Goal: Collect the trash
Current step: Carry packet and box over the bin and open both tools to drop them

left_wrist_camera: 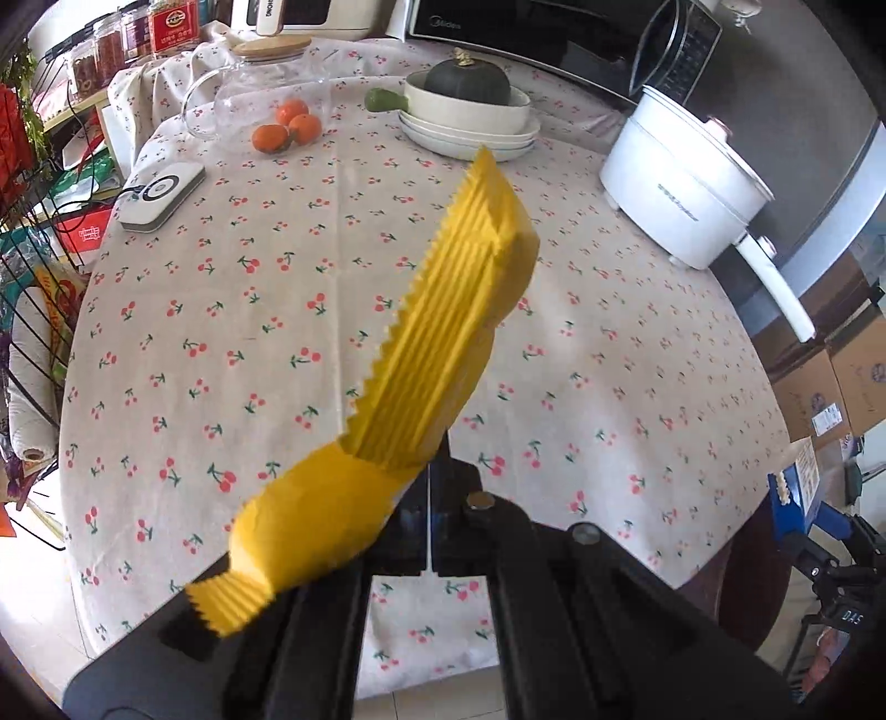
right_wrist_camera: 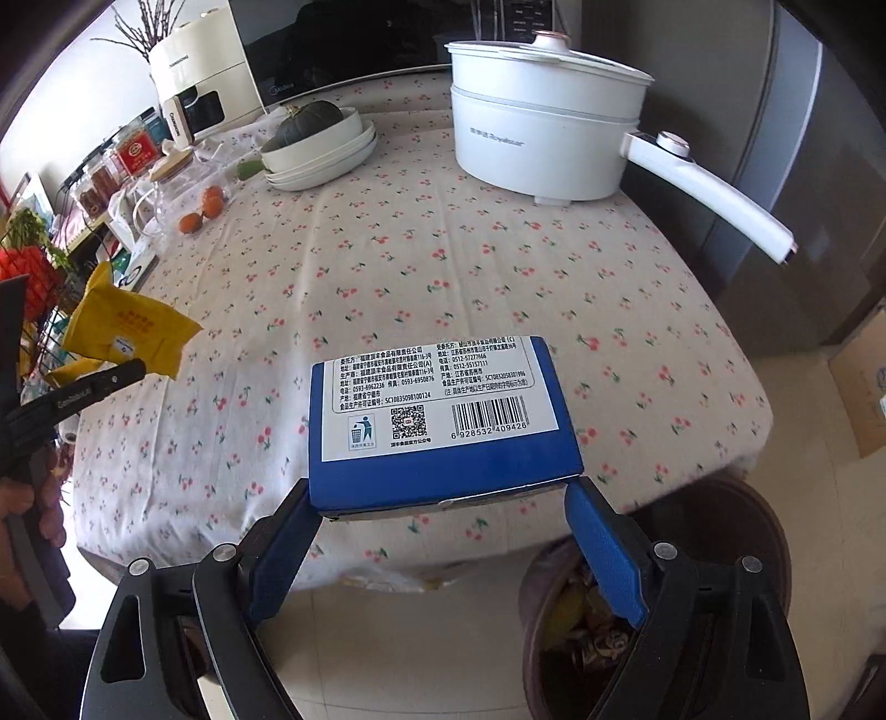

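Both pieces of trash are sitting in the grippers, lifted off the table (right_wrist_camera: pixel 387 266); dropping them in the brown bin (right_wrist_camera: pixel 653 609) near right is what is left. The right gripper (right_wrist_camera: pixel 437 531) is clamping the blue box (right_wrist_camera: pixel 443 426), barcode 6928532409426 showing. The left gripper (left_wrist_camera: pixel 437 487) is pinching the yellow wrapper (left_wrist_camera: pixel 437 343) shut. Far off, the white pot (right_wrist_camera: pixel 542 133) is reading Royalstar, the microwave (left_wrist_camera: pixel 498 22) Midea.

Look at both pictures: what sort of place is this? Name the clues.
Most likely a home kitchen or dining corner: a microwave behind the cherry-print tablecloth, a white electric pot, and a squash in stacked dishes.
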A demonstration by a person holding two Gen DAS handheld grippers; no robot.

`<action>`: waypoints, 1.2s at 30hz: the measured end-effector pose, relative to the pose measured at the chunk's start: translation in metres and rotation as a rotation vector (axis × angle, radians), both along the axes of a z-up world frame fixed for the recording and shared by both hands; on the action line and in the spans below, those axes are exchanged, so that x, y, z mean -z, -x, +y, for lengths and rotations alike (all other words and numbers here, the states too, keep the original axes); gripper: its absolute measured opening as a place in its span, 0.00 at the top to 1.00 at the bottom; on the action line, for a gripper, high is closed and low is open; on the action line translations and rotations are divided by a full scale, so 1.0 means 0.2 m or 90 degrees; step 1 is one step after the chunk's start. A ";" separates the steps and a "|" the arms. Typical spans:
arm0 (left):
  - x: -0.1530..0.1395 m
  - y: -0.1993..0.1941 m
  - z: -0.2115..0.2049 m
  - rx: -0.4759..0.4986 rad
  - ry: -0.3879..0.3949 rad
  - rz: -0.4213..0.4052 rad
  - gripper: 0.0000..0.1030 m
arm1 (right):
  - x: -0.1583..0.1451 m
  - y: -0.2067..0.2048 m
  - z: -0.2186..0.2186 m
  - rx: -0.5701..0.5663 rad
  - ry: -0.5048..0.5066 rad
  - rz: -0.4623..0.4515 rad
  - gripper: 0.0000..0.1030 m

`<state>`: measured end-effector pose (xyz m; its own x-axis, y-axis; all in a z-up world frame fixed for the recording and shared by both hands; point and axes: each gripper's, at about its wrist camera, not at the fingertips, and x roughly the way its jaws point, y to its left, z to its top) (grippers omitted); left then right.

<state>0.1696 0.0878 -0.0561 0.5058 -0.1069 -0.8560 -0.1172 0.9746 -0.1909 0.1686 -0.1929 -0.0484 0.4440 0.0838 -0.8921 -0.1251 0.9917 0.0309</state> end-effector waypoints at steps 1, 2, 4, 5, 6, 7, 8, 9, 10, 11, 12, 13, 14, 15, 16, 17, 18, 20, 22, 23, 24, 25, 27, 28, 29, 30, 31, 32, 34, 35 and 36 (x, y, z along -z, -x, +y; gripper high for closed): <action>-0.01 0.02 -0.03 0.010 0.000 -0.003 1.00 | -0.01 0.04 -0.03 0.010 -0.003 0.002 0.13; -0.02 0.04 -0.05 0.019 0.000 -0.005 1.00 | -0.02 0.07 -0.06 0.018 -0.007 0.004 0.13; -0.04 0.08 -0.11 0.038 0.003 -0.006 1.00 | -0.04 0.12 -0.12 0.031 -0.014 0.004 0.13; -0.04 0.10 -0.14 0.047 0.007 -0.005 1.00 | -0.04 0.15 -0.15 0.037 -0.019 0.003 0.13; -0.04 0.12 -0.18 0.058 0.010 -0.003 1.00 | -0.05 0.18 -0.19 0.043 -0.028 0.001 0.13; -0.03 0.13 -0.22 0.072 0.014 0.001 1.00 | -0.04 0.21 -0.23 0.051 -0.039 0.000 0.13; -0.03 0.14 -0.26 0.084 0.018 0.007 1.00 | -0.03 0.23 -0.28 0.062 -0.050 0.006 0.13; -0.01 0.16 -0.32 0.097 0.026 0.015 1.00 | -0.01 0.24 -0.32 0.077 -0.057 0.017 0.13; 0.01 0.17 -0.37 0.111 0.037 0.027 1.00 | 0.02 0.25 -0.37 0.099 -0.067 0.032 0.13; 0.02 0.18 -0.43 0.125 0.049 0.038 1.00 | 0.03 0.26 -0.41 0.113 -0.081 0.039 0.13; 0.04 0.19 -0.49 0.142 0.060 0.048 1.00 | 0.04 0.26 -0.44 0.122 -0.095 0.040 0.13; 0.05 0.20 -0.56 0.162 0.066 0.055 1.00 | 0.04 0.27 -0.48 0.131 -0.102 0.038 0.13; 0.06 0.21 -0.63 0.184 0.069 0.060 1.00 | 0.04 0.29 -0.52 0.139 -0.103 0.036 0.13; 0.07 0.23 -0.71 0.208 0.069 0.063 1.00 | 0.05 0.30 -0.55 0.146 -0.104 0.035 0.13; 0.07 0.24 -0.78 0.231 0.070 0.065 1.00 | 0.05 0.32 -0.59 0.154 -0.106 0.035 0.13; 0.07 0.26 -0.85 0.253 0.071 0.066 1.00 | 0.05 0.34 -0.63 0.163 -0.107 0.036 0.13; 0.07 0.27 -0.92 0.275 0.074 0.068 1.00 | 0.06 0.36 -0.68 0.172 -0.107 0.036 0.13; 0.08 0.30 -1.06 0.322 0.079 0.076 1.00 | 0.06 0.40 -0.78 0.195 -0.102 0.033 0.12; 0.09 0.32 -1.19 0.364 0.083 0.083 1.00 | 0.07 0.44 -0.87 0.218 -0.100 0.033 0.12; 0.10 0.34 -1.25 0.383 0.083 0.087 1.00 | 0.08 0.45 -0.91 0.227 -0.100 0.035 0.12; 0.11 0.34 -1.30 0.399 0.083 0.091 1.00 | 0.09 0.47 -0.96 0.236 -0.099 0.038 0.12; 0.12 0.35 -1.35 0.413 0.083 0.094 1.00 | 0.10 0.49 -1.00 0.245 -0.098 0.042 0.12; 0.14 0.35 -1.44 0.435 0.078 0.100 1.00 | 0.13 0.52 -1.06 0.261 -0.095 0.051 0.12; 0.16 0.35 -1.47 0.441 0.075 0.102 1.00 | 0.14 0.53 -1.09 0.268 -0.094 0.056 0.12; 0.17 0.34 -1.50 0.445 0.073 0.105 1.00 | 0.15 0.55 -1.12 0.274 -0.094 0.059 0.12; 0.18 0.33 -1.52 0.446 0.073 0.108 1.00 | 0.15 0.56 -1.14 0.280 -0.094 0.060 0.12; 0.19 0.32 -1.53 0.447 0.071 0.110 1.00 | 0.15 0.56 -1.16 0.284 -0.093 0.061 0.12; 0.20 0.32 -1.54 0.448 0.069 0.109 1.00 | 0.15 0.57 -1.18 0.287 -0.093 0.060 0.12; 0.20 0.30 -1.56 0.446 0.052 0.100 0.96 | 0.15 0.58 -1.20 0.289 -0.093 0.060 0.12; 0.21 0.29 -1.57 0.449 0.040 0.101 0.78 | 0.16 0.58 -1.20 0.289 -0.094 0.061 0.12; 0.21 0.29 -1.56 0.445 0.026 0.103 0.47 | 0.16 0.58 -1.20 0.288 -0.094 0.062 0.12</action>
